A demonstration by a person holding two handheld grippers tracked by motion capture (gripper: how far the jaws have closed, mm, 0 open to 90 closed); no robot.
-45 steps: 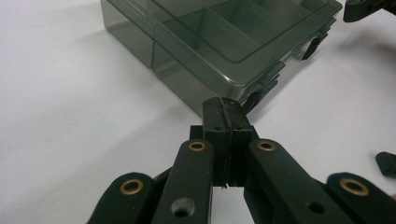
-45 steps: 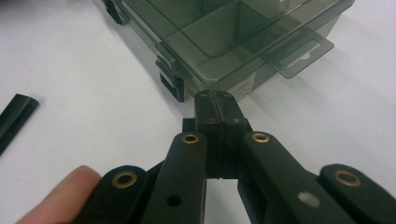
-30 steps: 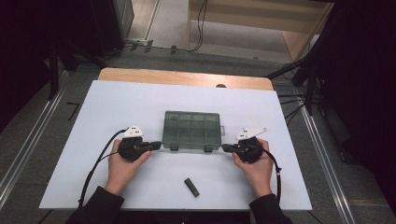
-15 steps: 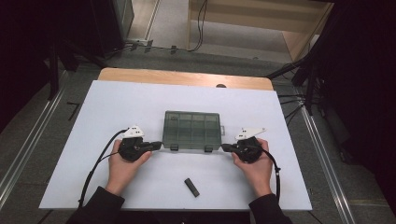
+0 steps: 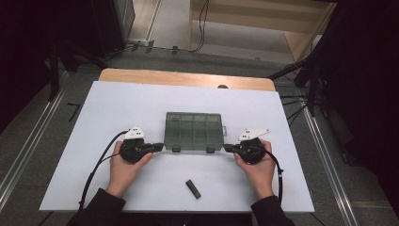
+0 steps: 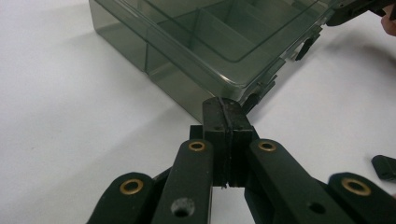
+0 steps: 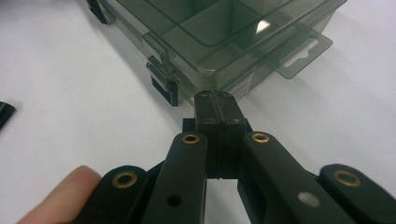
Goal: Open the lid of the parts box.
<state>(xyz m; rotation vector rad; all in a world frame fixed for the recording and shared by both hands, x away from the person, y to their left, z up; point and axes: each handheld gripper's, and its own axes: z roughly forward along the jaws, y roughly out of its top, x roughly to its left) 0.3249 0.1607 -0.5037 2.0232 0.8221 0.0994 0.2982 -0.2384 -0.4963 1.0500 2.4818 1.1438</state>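
A smoky-green clear compartment box (image 5: 194, 131) with its lid down lies in the middle of the white table (image 5: 141, 103). My left gripper (image 5: 159, 146) rests on the table just off the box's front left corner, jaws shut with nothing between them. In the left gripper view its tips (image 6: 221, 108) sit close to the box (image 6: 201, 42) corner. My right gripper (image 5: 227, 148) lies off the front right corner, also shut and empty. The right gripper view has its tips (image 7: 216, 103) near the box (image 7: 219, 37) by a black latch (image 7: 163, 84).
A small black oblong piece (image 5: 193, 189) lies on the table near the front edge, between my two forearms. A wooden strip (image 5: 188, 78) runs along the table's far edge. Cables and dark stands surround the table on the floor.
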